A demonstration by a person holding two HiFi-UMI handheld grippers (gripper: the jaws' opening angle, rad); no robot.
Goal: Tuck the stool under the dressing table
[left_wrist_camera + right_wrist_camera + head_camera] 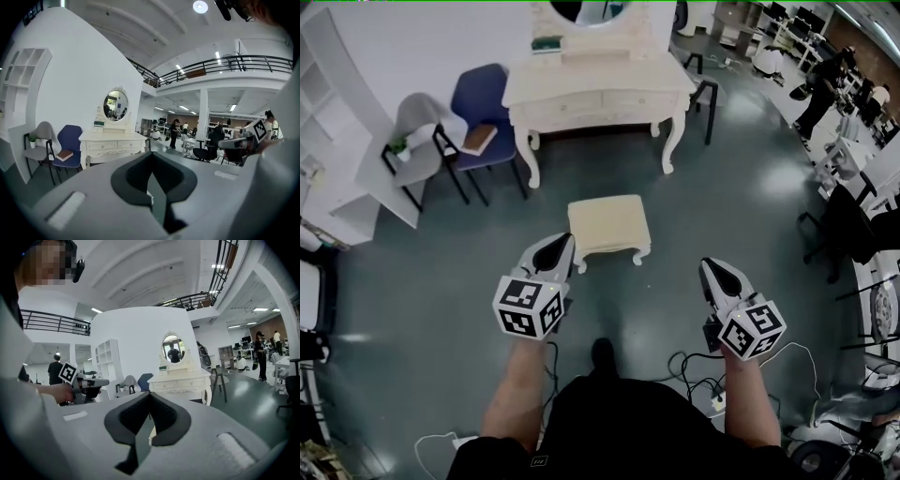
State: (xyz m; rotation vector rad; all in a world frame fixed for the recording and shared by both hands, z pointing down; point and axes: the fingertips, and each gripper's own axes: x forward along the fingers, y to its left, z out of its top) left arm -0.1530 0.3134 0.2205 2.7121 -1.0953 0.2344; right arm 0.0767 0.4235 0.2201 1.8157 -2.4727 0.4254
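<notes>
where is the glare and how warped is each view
Head view: pale glare patches on the glossy floor right of the dressing table; stool sharp, picture edges bowed. Left gripper view: heavy fisheye, dark corners, ceiling lamp blown out. Right gripper view: same bowing, balcony railing curved, floor sheen right of the dressing table.

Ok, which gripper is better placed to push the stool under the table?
Left, probably: the left gripper, shut, sits by the near corner of the stool, while the right gripper, also shut, hangs off to the side, floor between.
</notes>
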